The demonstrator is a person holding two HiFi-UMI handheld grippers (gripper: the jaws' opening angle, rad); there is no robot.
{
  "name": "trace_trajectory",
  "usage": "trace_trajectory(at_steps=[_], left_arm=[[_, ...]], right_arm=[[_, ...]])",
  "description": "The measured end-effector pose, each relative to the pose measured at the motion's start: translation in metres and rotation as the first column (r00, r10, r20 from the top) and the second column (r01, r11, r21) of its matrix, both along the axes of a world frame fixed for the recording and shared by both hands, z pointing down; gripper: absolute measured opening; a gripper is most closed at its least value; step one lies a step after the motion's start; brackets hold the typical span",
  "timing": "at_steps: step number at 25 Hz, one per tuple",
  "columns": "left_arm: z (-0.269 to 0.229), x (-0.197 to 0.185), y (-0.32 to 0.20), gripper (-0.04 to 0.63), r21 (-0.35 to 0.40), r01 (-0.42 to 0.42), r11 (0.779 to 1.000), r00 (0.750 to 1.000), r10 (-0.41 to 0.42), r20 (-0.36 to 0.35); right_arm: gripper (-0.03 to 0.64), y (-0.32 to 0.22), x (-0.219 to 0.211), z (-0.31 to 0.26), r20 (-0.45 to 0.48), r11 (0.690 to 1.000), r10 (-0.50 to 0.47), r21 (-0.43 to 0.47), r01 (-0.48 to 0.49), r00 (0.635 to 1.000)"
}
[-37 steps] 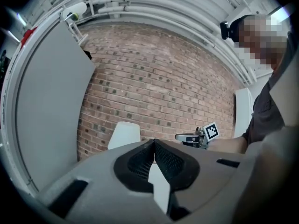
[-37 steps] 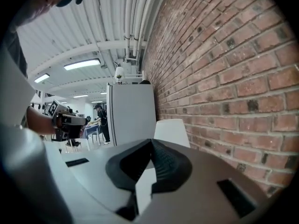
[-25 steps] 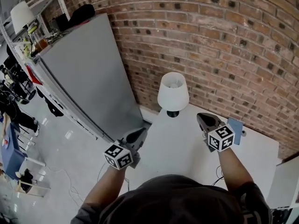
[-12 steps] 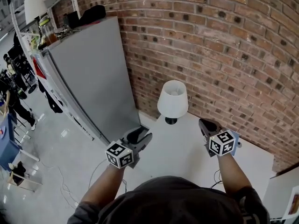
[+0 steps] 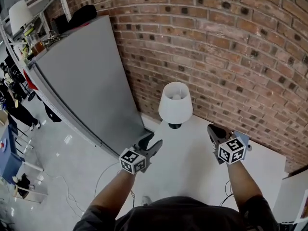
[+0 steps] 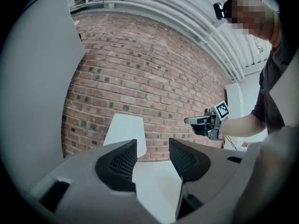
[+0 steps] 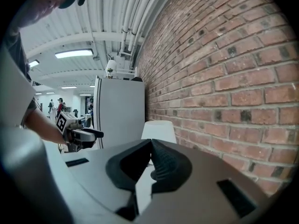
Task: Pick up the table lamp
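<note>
White-shaded, dark-based table lamp (image 5: 175,103) on a white tabletop (image 5: 192,170).
Left gripper (image 5: 152,142) jaws opening, nothing between; right gripper (image 5: 215,129) jaws together, empty.

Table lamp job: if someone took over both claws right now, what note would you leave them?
Left claw: opening, nothing between its jaws.
Right claw: shut, empty.
White-shaded table lamp with a dark base: upright on the white table, by the red brick wall, ahead of both claws, untouched.
Done: nothing grasped yet.
To do: bring a claw to the lamp, probably the left, grip and lift it.
</note>
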State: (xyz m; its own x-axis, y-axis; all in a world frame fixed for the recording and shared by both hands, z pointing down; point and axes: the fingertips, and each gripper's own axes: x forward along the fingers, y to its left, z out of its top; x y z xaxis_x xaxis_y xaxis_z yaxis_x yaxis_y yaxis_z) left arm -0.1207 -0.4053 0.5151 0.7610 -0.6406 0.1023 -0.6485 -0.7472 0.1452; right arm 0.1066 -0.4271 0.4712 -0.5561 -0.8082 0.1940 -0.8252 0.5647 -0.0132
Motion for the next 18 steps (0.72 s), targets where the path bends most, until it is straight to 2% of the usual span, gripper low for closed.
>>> trace_trajectory(at_steps=[6, 13, 18], left_arm=[[0.066, 0.019, -0.049, 0.195, -0.043, 0.018, 0.999, 0.999, -0.016, 0.039], [0.141, 0.036, -0.097, 0.195, -0.055, 0.036, 0.998, 0.997, -0.032, 0.068], [0.187, 0.046, -0.131, 0.195, -0.07, 0.069, 0.995, 0.995, -0.063, 0.08]], right_arm=[[-0.006, -0.023, 0.005, 0.039, -0.015, 1.0, 0.018, -0.014, -0.018, 1.0], [-0.006, -0.047, 0.022, 0.089, -0.015, 0.999, 0.046, -0.003, -0.046, 0.999], [-0.006, -0.056, 0.032, 0.129, -0.006, 0.999, 0.045, -0.028, -0.045, 0.999]])
